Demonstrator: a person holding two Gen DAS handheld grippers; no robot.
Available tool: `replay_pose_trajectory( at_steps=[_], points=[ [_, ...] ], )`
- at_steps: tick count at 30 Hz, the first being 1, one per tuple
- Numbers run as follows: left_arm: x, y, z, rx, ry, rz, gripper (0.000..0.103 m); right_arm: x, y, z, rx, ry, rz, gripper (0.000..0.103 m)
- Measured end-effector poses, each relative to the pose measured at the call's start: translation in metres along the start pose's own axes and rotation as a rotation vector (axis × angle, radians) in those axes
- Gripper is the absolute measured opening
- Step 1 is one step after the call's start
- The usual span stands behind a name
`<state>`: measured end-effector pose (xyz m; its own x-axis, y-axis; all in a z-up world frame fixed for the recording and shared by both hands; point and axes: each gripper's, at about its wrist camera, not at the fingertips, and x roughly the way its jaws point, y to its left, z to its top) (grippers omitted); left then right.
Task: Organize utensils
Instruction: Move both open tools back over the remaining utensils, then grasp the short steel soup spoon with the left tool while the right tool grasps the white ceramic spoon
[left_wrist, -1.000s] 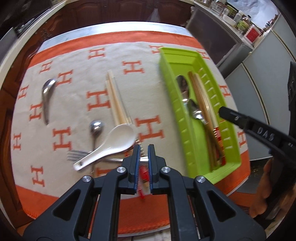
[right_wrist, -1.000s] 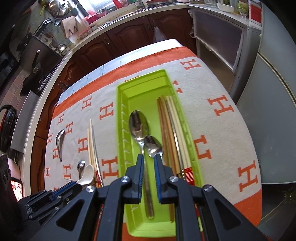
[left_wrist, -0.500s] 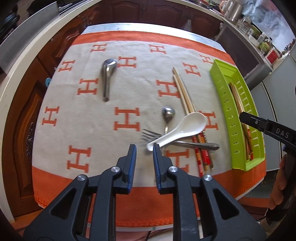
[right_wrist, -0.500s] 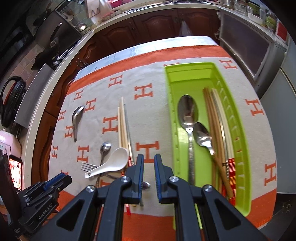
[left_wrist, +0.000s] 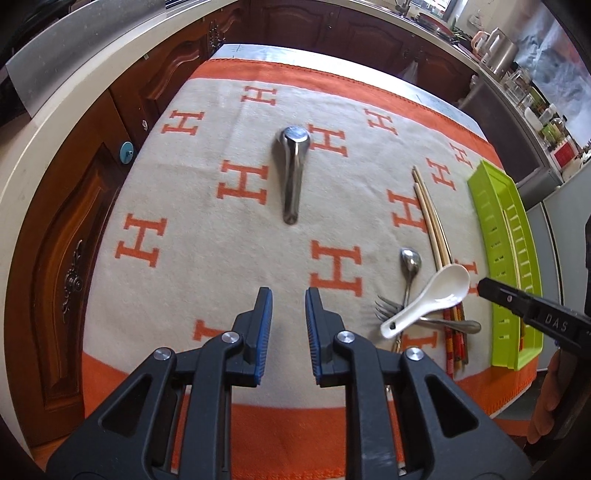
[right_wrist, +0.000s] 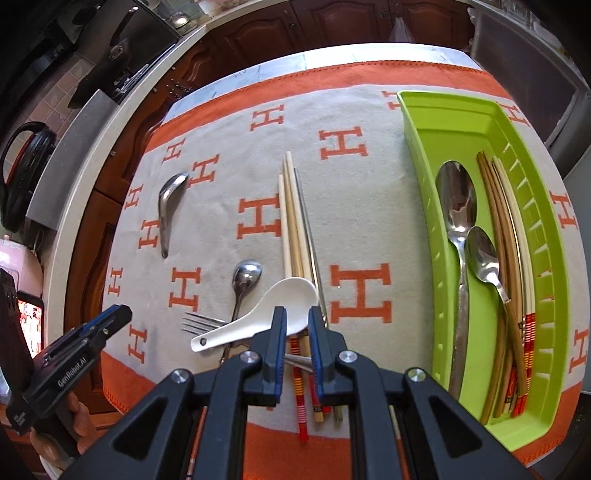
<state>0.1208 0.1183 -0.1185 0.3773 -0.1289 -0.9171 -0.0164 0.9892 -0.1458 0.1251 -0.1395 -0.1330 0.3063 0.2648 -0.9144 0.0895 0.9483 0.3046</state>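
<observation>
A green tray (right_wrist: 413, 155) at the right of the cloth holds two metal spoons (right_wrist: 458, 206) and several chopsticks (right_wrist: 506, 229). Loose on the cloth lie a white ceramic spoon (right_wrist: 290, 295), a fork (right_wrist: 199, 322), a small metal spoon (right_wrist: 246, 275), chopsticks (right_wrist: 293, 221) and a bent steel spoon (left_wrist: 293, 166). My right gripper (right_wrist: 296, 314) hovers over the white spoon's bowl; its jaws are opening and its pads press on nothing. My left gripper (left_wrist: 289, 295) stands slightly open over bare cloth, near the steel spoon's handle, with nothing between its fingers.
A beige cloth (left_wrist: 207, 236) with orange H marks and an orange border covers the table. Dark wooden cabinets (left_wrist: 74, 258) and a pale counter edge lie to the left. A kettle (right_wrist: 22, 173) and a lit phone screen (right_wrist: 31, 325) sit at far left.
Both grippers have moved left across the cloth, away from the green tray. The left jaws have parted from nearly shut. The right gripper is now over the white spoon with wider jaws.
</observation>
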Motion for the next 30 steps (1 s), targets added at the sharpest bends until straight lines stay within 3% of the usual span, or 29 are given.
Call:
replay_pose_trajectory(
  at_steps=[2, 4, 5, 9, 15, 22, 30],
  points=[
    [0.006, 0.004, 0.008, -0.001, 0.005, 0.0, 0.018, 0.004, -0.004, 0.0, 0.024, -0.001, 0.005, 0.029],
    [0.014, 0.009, 0.019, -0.008, 0.011, 0.002, 0.039, 0.009, -0.008, 0.0, 0.038, 0.003, 0.01, 0.029],
    [0.016, 0.011, 0.023, -0.015, 0.001, 0.003, 0.042, 0.012, -0.009, 0.0, 0.044, 0.003, 0.012, 0.029],
    [0.027, 0.013, 0.043, -0.008, -0.035, 0.019, 0.043, 0.021, -0.008, 0.0, 0.038, -0.007, -0.002, 0.029],
    [0.057, 0.01, 0.064, 0.003, -0.014, 0.007, 0.043, 0.034, 0.0, -0.001, -0.013, -0.018, -0.029, 0.029],
    [0.084, 0.008, 0.083, -0.011, -0.023, -0.001, 0.043, 0.03, 0.004, 0.001, -0.07, -0.071, -0.021, 0.012],
    [0.095, 0.006, 0.106, -0.03, -0.05, -0.037, 0.043, 0.03, 0.006, 0.003, -0.094, -0.099, 0.032, 0.007]
  ],
)
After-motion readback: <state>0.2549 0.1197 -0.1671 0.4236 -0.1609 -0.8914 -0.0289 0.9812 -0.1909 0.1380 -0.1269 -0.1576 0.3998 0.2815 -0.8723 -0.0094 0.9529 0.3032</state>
